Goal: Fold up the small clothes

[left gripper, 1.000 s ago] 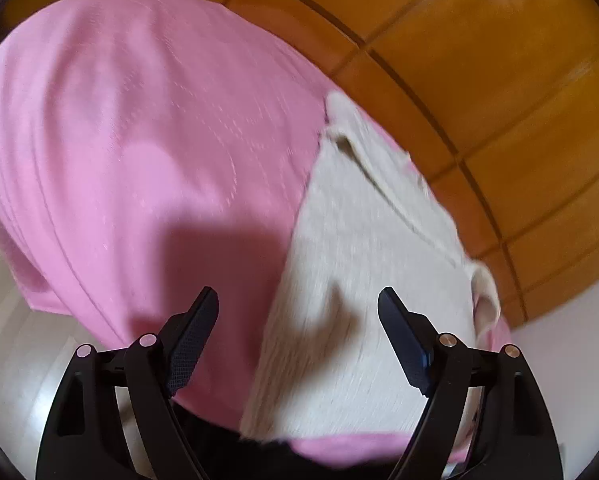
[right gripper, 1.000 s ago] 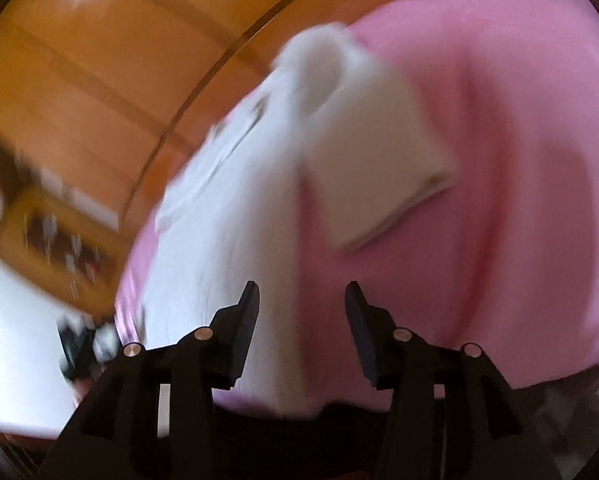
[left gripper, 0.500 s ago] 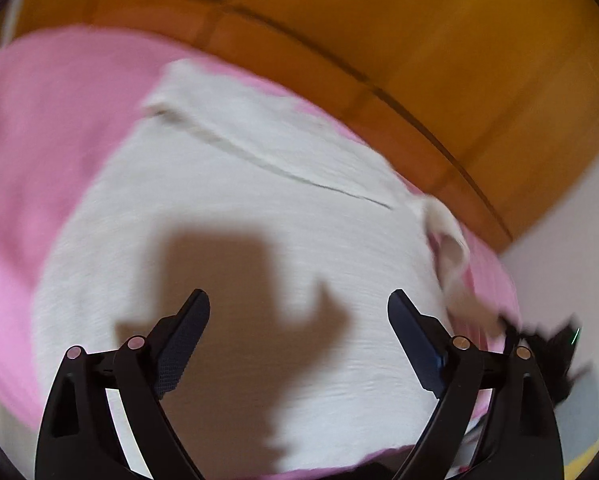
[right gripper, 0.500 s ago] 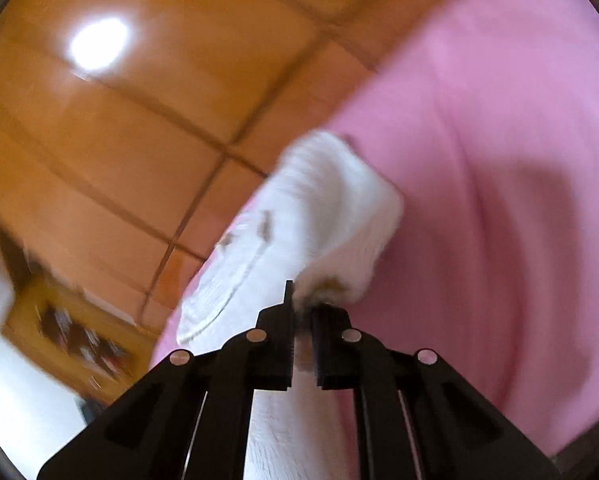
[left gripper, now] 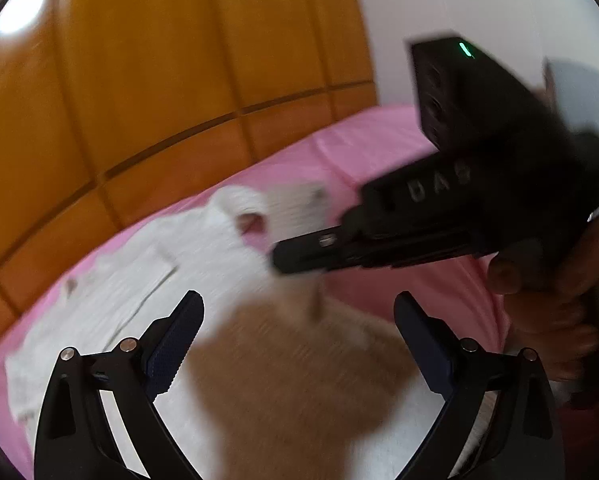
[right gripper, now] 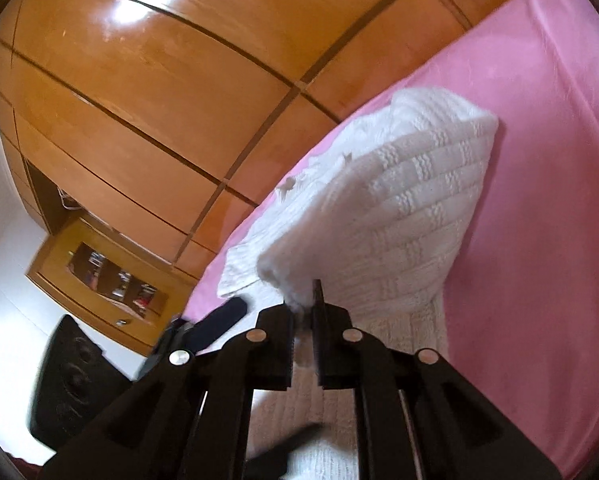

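Folding is under way but far from finished: the white cable-knit sweater lies spread on the pink bedsheet, and only one part of it, seemingly a sleeve, is lifted off the bed. The right gripper holds that part, its jaws drawn narrow with a wad of knit pinched between them; they have eased slightly apart in the last moment, yet the cloth remains between the pads. In the left wrist view the same gripper reaches across from the right, held in a person's hand, with the raised sleeve blurred beside its tip.

The left gripper hovers above the sweater's body, its jaws wide, having just been opening further, with nothing between them.

As I judge it, the raised sleeve has yet to be laid across the body, the other side folded in, and the whole garment doubled over; no finished fold is visible.

No basket, box or drawer for clothes shows near the bed. Only a wooden shelf unit stands far off, holding small items too blurred to name.
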A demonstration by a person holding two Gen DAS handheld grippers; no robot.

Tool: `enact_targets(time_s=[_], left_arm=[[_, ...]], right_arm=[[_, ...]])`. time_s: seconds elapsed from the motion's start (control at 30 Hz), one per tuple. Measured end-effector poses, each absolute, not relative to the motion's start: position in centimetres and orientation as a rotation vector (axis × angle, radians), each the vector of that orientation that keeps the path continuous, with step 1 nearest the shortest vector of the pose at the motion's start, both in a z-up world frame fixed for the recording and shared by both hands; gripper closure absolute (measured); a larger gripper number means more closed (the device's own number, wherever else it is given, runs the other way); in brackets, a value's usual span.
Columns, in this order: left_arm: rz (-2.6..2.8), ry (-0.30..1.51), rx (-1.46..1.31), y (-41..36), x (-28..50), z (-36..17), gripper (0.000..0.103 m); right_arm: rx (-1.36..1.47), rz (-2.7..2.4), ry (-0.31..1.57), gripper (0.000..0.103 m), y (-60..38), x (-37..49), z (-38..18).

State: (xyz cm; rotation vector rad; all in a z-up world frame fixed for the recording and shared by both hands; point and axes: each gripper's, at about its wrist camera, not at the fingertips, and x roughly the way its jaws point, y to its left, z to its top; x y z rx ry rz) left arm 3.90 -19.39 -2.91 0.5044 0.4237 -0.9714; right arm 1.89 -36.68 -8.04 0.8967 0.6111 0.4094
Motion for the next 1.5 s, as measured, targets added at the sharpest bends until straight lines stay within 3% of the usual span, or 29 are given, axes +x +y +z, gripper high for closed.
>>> enact_targets(time_s=[0.03, 0.07, 0.1, 0.33, 0.4, 0.47, 0.57, 0.67, 0.93, 1.0, 1.03, 1.1, 1.33, 1.5], left_arm=[[-0.982, 0.437, 0.511, -20.1, 4.2, -3.4, 0.008], [-0.986, 0.463, 0.506, -20.6, 4.7, -3.9, 0.008], [-0.989, 0.506, 0.48, -21.1, 5.5, -4.4, 0.008], [-0.963, 0.698, 0.151, -21.8, 10.9, -4.5, 0.008], [-0.973, 0.693, 0.157, -22.7, 10.9, -4.1, 0.008], [-0.999, 0.654, 0.22, -23.3, 9.4, -3.4, 0.008], [-1.056, 0.526, 0.446, -25.8, 5.9, -3.5, 0.008], [-1.109, 0.43, 0.688, -27.9, 2.4, -4.5, 0.008], [-1.179, 0.413, 0.947, -32.4, -1.1, -9.0, 0.009], [-1.235, 0.487, 0.878, -32.6, -0.2, -8.9, 0.037], [-1.251, 0.534, 0.838, -32.7, 0.3, -8.6, 0.044], [-1.235, 0.55, 0.792, -32.7, 1.0, -7.6, 0.094], [-1.222, 0.588, 0.417, -30.0, 7.4, 0.6, 0.097], [-1.133, 0.637, 0.062, -25.2, 16.5, 6.3, 0.097]], right_arm=[[0.921, 0.41, 0.618, 0.079, -37.4, 1.6, -8.2], [0.952, 0.401, 0.619, 0.051, -38.0, 1.3, -8.4], [0.983, 0.387, 0.606, 0.046, -38.9, 0.9, -8.7], [0.958, 0.007, 0.541, 0.046, -44.2, -3.3, -11.5], [0.945, -0.114, 0.544, 0.053, -45.2, -4.1, -12.7], [0.969, -0.149, 0.498, 0.054, -46.1, -4.9, -13.4], [0.976, -0.238, 0.429, 0.045, -47.2, -6.2, -13.4], [1.017, -0.288, 0.374, 0.045, -48.9, -7.4, -14.0], [0.914, -0.241, 0.403, 0.045, -49.9, -6.5, -14.1], [0.896, -0.222, 0.405, 0.045, -49.7, -6.4, -14.3], [0.893, -0.212, 0.402, 0.045, -49.6, -6.6, -14.3], [0.899, -0.201, 0.392, 0.045, -49.6, -7.1, -14.5], [0.874, -0.229, 0.397, 0.045, -48.9, -6.7, -14.4], [0.808, -0.238, 0.414, 0.045, -48.2, -6.4, -14.2]])
